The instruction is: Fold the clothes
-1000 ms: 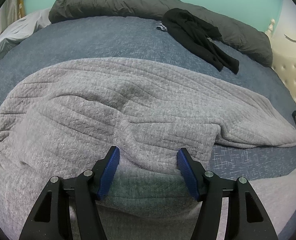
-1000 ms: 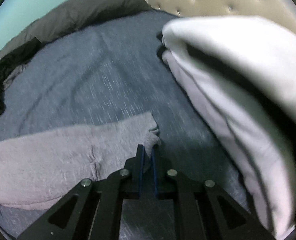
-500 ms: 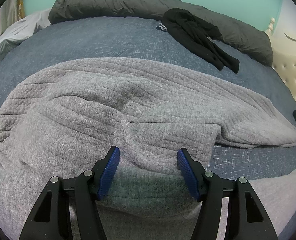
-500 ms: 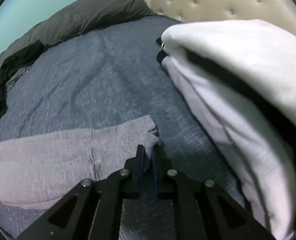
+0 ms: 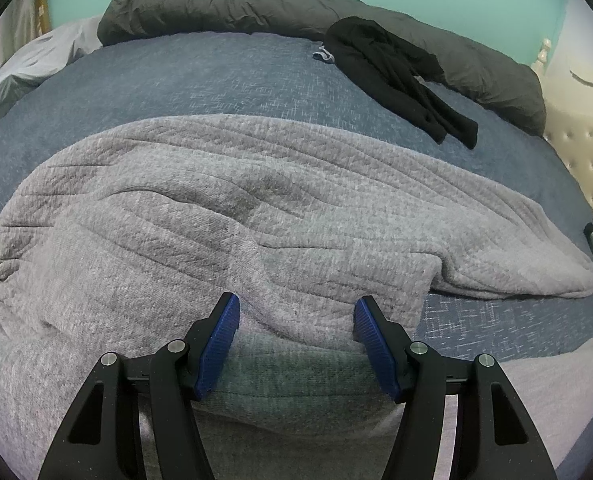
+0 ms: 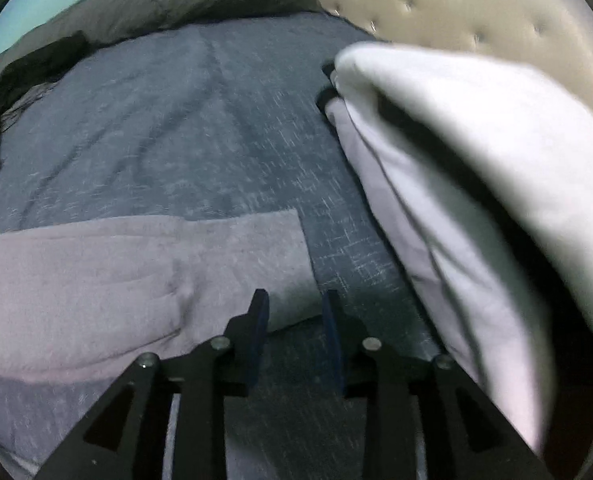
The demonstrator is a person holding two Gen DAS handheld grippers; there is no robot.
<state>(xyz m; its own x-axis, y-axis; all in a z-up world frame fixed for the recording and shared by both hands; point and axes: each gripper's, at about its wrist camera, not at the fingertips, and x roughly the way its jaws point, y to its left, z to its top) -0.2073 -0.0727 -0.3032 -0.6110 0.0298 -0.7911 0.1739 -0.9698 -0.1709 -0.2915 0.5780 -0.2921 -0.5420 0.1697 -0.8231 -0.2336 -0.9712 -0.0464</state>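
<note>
We see a grey knit garment (image 5: 224,216) spread across the blue bed (image 5: 200,76), filling the near half of it; from its shape it may be trousers, though we cannot be sure. One long part (image 6: 144,268) runs out to the right and ends in a flat, square edge near a stack of white folded laundry (image 6: 472,168). A black garment (image 5: 400,76) lies crumpled at the far side, against a dark rolled duvet (image 5: 256,8).

Our left gripper (image 5: 296,324) hovers over the near middle of the grey garment, its jaws wide apart and holding nothing. Our right gripper (image 6: 296,316) sits at the end of the long part, jaws partly apart and empty, with the cloth edge just in front of them.

We judge the knit thick, soft and floppy: it will drape and sag, not slide much on the bed, and will not tear easily. The best holds look like the square end on the right and a doubled edge or seam near the left jaws, pinching through both layers.
</note>
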